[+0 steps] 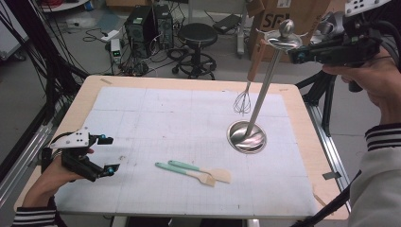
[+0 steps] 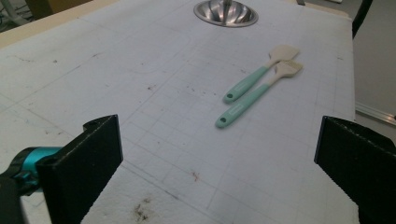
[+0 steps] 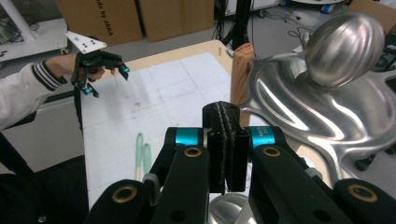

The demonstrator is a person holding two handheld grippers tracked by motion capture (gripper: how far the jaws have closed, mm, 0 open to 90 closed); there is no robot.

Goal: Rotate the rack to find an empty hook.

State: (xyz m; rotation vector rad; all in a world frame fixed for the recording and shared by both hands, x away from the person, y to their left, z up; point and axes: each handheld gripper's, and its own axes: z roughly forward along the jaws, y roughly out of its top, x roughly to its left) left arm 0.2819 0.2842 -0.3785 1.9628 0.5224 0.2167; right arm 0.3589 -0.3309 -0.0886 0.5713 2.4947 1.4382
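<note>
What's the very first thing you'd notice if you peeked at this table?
A tall shiny metal stand rises from its round base on the right of the table, with a whisk hanging from its top disc. The right gripper, jaws shut, is up beside that disc. Two mint-handled spatulas lie side by side near the front edge.

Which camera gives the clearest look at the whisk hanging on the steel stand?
The high view: the whisk shows whole there, its wooden handle up under the stand's top disc and its wire loops hanging above the mat. The right gripper view catches just a slice of its wooden handle behind the disc.
</note>
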